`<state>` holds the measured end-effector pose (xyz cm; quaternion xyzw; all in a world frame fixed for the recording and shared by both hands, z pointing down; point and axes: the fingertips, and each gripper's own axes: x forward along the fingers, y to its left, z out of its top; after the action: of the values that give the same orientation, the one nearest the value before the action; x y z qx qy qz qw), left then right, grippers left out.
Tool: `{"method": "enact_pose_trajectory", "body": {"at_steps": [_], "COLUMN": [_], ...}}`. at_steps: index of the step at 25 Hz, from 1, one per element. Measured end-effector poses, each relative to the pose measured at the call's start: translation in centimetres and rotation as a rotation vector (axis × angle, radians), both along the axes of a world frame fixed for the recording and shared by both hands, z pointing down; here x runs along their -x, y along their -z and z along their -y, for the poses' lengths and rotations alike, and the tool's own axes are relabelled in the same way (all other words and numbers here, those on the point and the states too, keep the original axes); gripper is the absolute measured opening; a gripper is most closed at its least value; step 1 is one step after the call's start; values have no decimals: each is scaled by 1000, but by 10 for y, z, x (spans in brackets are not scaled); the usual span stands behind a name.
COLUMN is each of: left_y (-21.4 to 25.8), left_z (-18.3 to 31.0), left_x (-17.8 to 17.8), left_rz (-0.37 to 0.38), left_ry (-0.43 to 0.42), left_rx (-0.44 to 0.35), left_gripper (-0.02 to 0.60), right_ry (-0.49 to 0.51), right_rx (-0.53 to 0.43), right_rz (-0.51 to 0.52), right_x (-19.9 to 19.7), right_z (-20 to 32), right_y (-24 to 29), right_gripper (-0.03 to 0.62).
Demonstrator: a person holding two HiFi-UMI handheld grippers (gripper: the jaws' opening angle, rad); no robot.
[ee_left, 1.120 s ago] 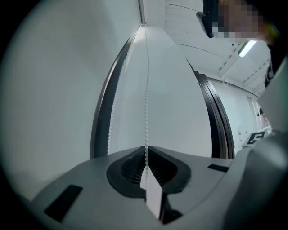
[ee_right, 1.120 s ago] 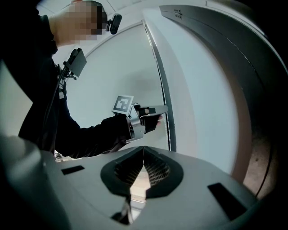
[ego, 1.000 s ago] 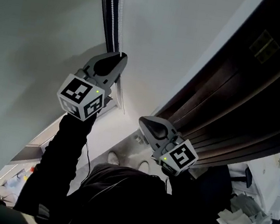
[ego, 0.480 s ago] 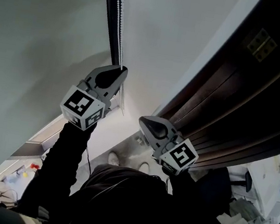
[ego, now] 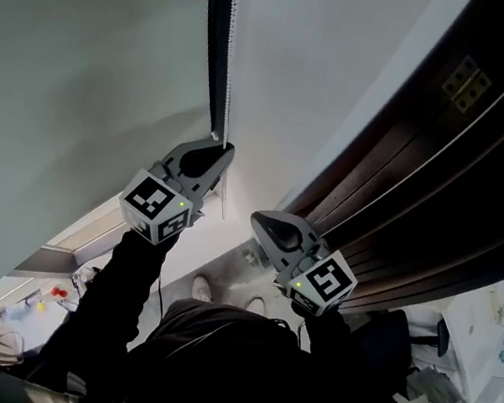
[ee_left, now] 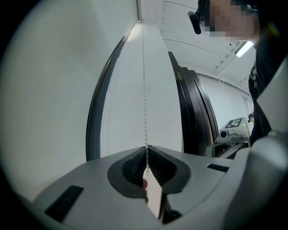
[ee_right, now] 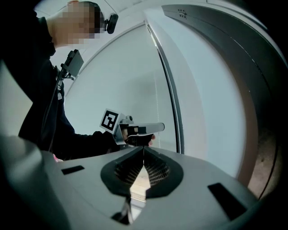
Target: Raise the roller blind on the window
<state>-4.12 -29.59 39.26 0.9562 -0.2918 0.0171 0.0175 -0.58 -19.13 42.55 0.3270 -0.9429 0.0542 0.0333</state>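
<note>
Step in hand looks like a pull on the chain [ee_left: 144, 81]. Left hand-held gripper [ee_left: 146, 148] is clamped on it; the chain runs up taut along the dark frame [ego: 213, 38], beside the pale blind [ee_left: 126, 103]. Right hand-held gripper [ee_right: 143, 149] is closed on nothing, near but clear of the chain. Next, probably: draw down, then the right takes a fresh grip so the left can let go.

- Bead chain [ego: 228, 50]: upper end cut off by the head view's top edge. In the left gripper view its lower run is hidden between the closed pads of the left gripper [ee_left: 146, 147].
- Dark wooden frame [ego: 448, 161]: cut off at the top and right edges.
- Small clutter [ego: 28, 298], lower left: too small and dim to name.
- Two pale rounded shapes [ego: 205, 285]: partly hidden by the person's dark sleeve [ego: 112, 307]; kind cannot be told.
- Pale heap [ego: 435, 396], lower right: blurred, indistinct.
</note>
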Motion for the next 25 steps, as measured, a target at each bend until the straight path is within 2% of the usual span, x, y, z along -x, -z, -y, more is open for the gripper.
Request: {"method": "enact_pose_trajectory", "body": {"at_steps": [5, 11, 13, 15, 17, 20, 25], "left_y": [-31, -68, -75, -77, -76, -88, -118], "left_z": [-25, -47, -54, -59, -63, -70, -85], "left_x": [-7, -7, -4, 0, 3, 2, -2], "left_rz": [-4, -11, -20, -31, -34, -28, -14], "left_ry": [-31, -27, -27, -17, 3, 14, -11], "left_rx": [69, 137, 126, 104, 112, 160, 187], "left_gripper": [15, 15, 15, 15, 15, 15, 15], "right_ry": [1, 61, 82, 115, 163, 212, 231], "right_rx": [-13, -48, -59, -65, -74, -98, -133], "right_rz": [35, 70, 86, 106, 115, 118, 109], "right_x": [-5, -4, -1, 5, 13, 21, 27], "right_z": [0, 7, 9, 11, 12, 14, 16], "right_y": [10, 38, 49, 61, 75, 94, 112], "right_gripper": [8, 14, 42, 100, 131, 146, 163]}}
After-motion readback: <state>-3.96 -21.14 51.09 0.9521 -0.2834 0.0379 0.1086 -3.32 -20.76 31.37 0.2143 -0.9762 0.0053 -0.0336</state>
